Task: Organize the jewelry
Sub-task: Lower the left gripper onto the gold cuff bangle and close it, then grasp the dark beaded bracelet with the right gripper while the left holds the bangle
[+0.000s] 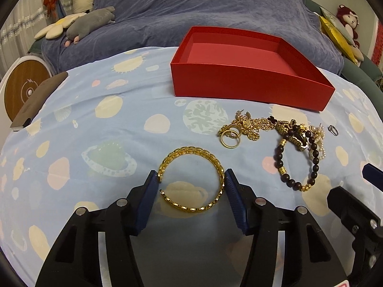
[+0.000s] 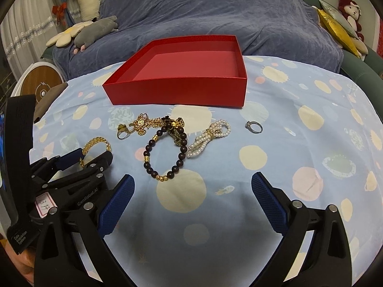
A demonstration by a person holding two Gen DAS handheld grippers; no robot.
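Note:
A gold cuff bracelet lies on the blue patterned cloth between the two blue pads of my left gripper, whose jaws touch its sides. It also shows in the right wrist view. An empty red box stands behind, also in the right wrist view. A dark bead bracelet, a pearl bracelet, a silver ring and a tangle of gold pieces lie in front of the box. My right gripper is open and empty, near the bead bracelet.
A blue-covered sofa with plush toys lies behind the table. A round wooden-topped object and a dark flat object sit at the left edge.

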